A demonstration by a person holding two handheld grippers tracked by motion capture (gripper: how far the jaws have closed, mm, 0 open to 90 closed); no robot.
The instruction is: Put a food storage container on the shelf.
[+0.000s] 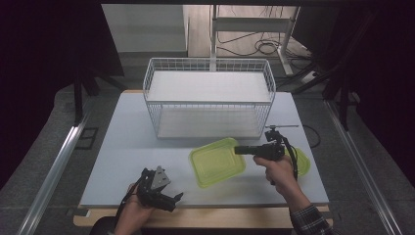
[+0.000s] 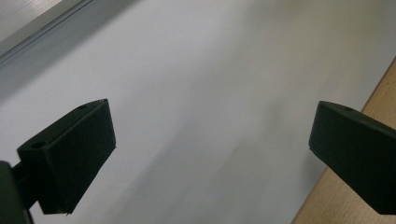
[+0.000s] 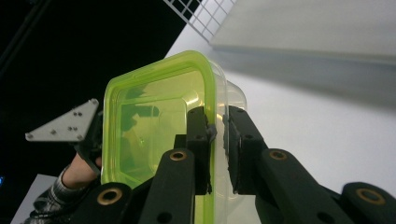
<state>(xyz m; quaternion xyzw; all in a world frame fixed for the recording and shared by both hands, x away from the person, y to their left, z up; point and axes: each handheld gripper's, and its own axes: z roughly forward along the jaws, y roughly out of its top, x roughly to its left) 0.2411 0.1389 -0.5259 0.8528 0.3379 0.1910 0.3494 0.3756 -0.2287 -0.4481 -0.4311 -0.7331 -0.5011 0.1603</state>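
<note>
One white table (image 1: 122, 161) carried everything, and one white wire basket (image 1: 208, 98) stood on it, well beyond the fingers of both grippers, with its open top free as though kept ready to receive something. Nothing could be seen inside it.

Two yellow-green pieces were counted. The larger, a clear container with a yellow-green rim (image 1: 217, 161), was held by the right gripper (image 1: 241, 150) at its right-hand edge, in front of the basket and apart from it. In the right gripper view the container (image 3: 149, 126) was seen edge-on, its rim wall pinched between the narrowly set fingers (image 3: 198, 140), one inside the wall and one outside. A grip on the rim was judged to have been chosen because the body was far too wide to be spanned, and it left the container free to be carried. Whether its far end rested on the table could not be told. The second yellow-green piece (image 1: 303, 164), possibly a lid, lay on the table behind the right hand, largely hidden by it.

The left gripper (image 1: 172, 198) was held low by the near table edge, well apart from the container; its fingers (image 2: 70, 154) stood wide with only bare table between them, apparently kept in reserve.
</note>
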